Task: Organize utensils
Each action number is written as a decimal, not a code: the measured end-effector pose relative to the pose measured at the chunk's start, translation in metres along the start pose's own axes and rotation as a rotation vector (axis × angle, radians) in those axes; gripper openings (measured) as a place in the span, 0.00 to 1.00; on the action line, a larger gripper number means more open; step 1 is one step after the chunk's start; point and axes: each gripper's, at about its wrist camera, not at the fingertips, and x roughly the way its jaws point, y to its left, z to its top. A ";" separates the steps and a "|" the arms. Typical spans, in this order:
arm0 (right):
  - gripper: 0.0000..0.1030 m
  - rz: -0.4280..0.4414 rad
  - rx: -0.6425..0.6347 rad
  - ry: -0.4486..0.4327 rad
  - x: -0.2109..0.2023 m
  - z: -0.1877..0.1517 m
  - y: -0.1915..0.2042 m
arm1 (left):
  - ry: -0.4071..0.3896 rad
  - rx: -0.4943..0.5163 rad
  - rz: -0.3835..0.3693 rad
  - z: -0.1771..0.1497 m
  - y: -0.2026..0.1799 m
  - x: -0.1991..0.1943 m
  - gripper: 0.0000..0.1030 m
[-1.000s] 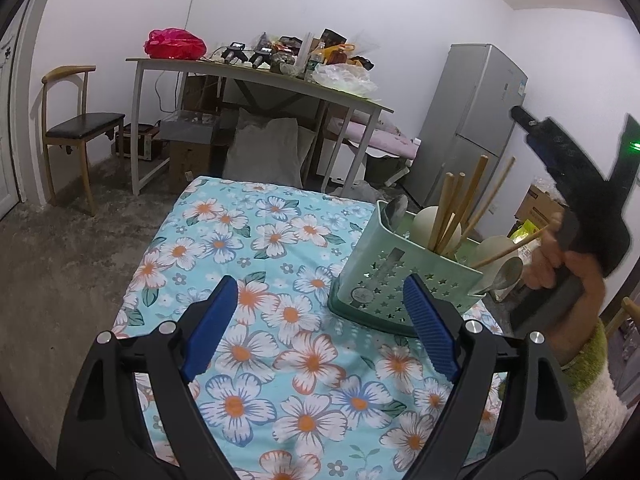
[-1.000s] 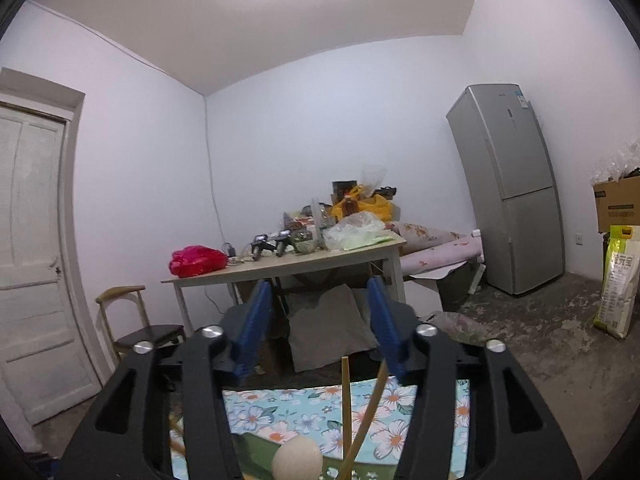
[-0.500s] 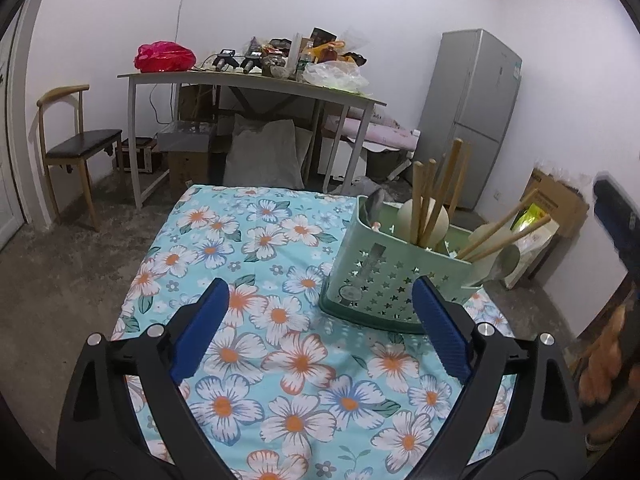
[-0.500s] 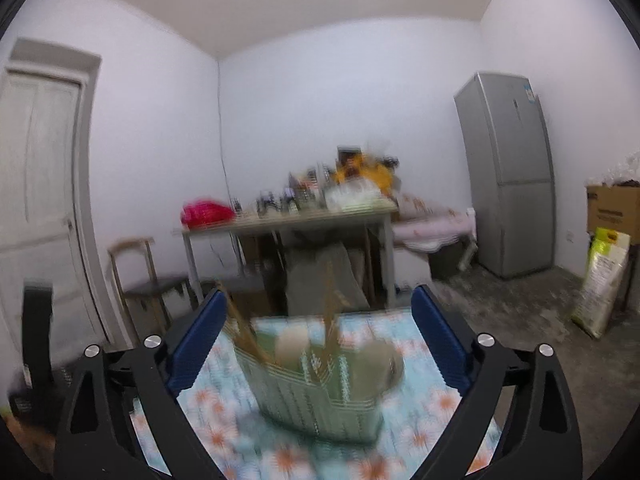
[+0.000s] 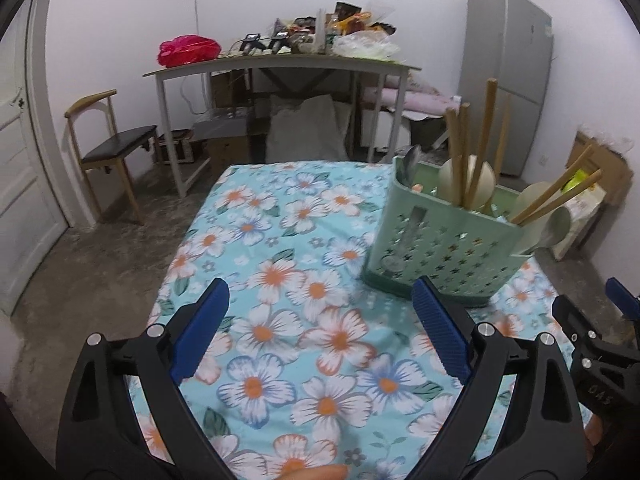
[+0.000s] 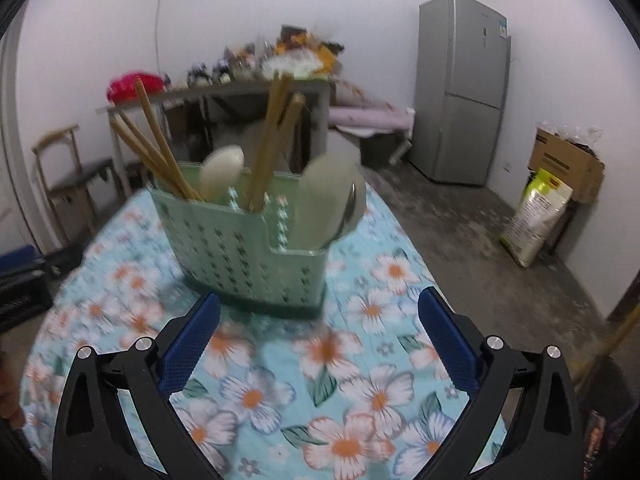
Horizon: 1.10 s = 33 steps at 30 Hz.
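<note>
Left wrist view showed the left gripper (image 5: pixel 320 312) with jaws wide apart, having just opened a little further, nothing between them but the floral cloth (image 5: pixel 280 320). The right gripper (image 6: pixel 320 316) was likewise spread wide, its jaws having just been opening, empty over the same cloth. Beyond both stood the green caddy (image 5: pixel 448 248), upright on the cloth, with chopsticks (image 5: pixel 486 140) and spoons (image 6: pixel 222 174) inside. The right wrist view was blurred; the caddy's compartments were hard to tell apart. The right gripper's body was cut off at the left view's edge.
</note>
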 end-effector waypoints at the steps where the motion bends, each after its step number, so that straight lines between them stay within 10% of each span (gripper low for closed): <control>1: 0.94 -0.014 -0.005 0.018 0.003 -0.001 0.001 | 0.007 0.006 0.014 0.000 0.000 0.001 0.86; 33: 0.94 -0.058 0.011 0.099 0.017 0.001 0.004 | 0.081 0.006 0.088 -0.005 0.005 0.013 0.86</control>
